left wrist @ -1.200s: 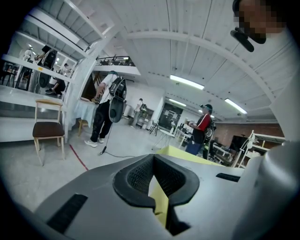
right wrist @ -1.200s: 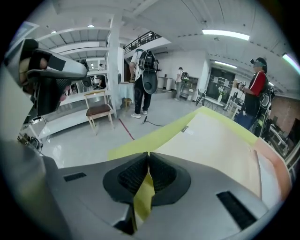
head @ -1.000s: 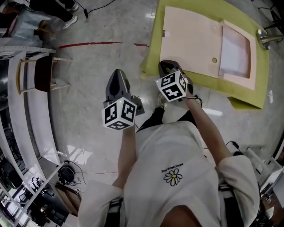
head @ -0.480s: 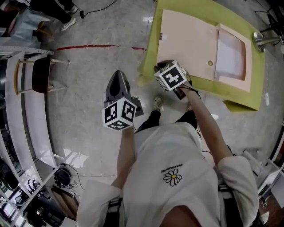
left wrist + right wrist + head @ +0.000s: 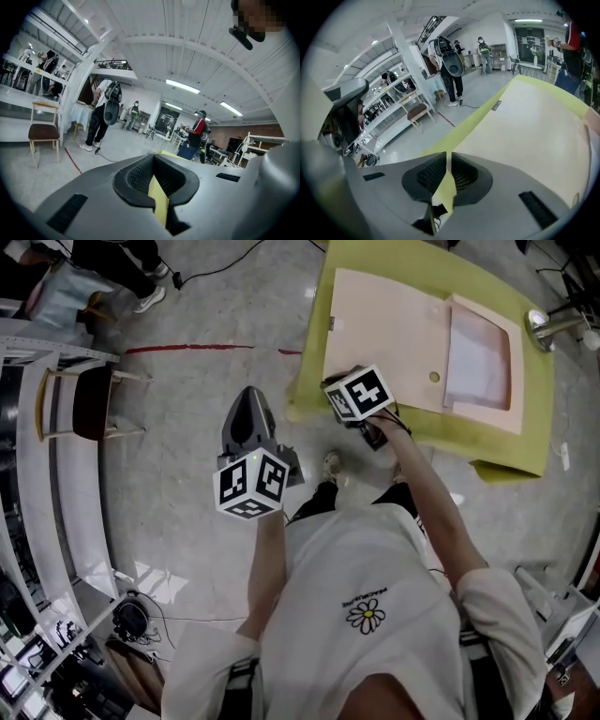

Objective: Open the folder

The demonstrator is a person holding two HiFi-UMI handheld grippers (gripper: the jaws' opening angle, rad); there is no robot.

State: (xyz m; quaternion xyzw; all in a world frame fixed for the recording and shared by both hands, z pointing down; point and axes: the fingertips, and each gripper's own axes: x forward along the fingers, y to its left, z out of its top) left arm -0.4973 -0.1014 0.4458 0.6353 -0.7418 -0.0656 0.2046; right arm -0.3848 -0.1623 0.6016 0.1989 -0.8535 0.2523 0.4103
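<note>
A pale peach folder (image 5: 394, 334) lies flat on the yellow-green table (image 5: 309, 381), and a framed white sheet (image 5: 478, 357) shows at its right end. My right gripper (image 5: 337, 383) hangs over the table's near left corner, just short of the folder's edge, tilted down, its jaws shut with nothing between them. In the right gripper view the folder (image 5: 534, 136) spreads out beyond the right gripper (image 5: 446, 168). My left gripper (image 5: 248, 399) is out over the floor left of the table, shut and empty; the left gripper (image 5: 153, 176) points roughly level into the room.
A wooden chair (image 5: 89, 399) and white shelving (image 5: 37, 484) stand at the left, with a red floor line (image 5: 187, 348) beyond. A metal post (image 5: 539, 324) sits off the table's far right. Several people (image 5: 101, 117) stand farther off in the hall.
My right gripper has rolled and tipped downward over the table's corner, its marker cube turning. The left gripper has barely shifted in the head view.
</note>
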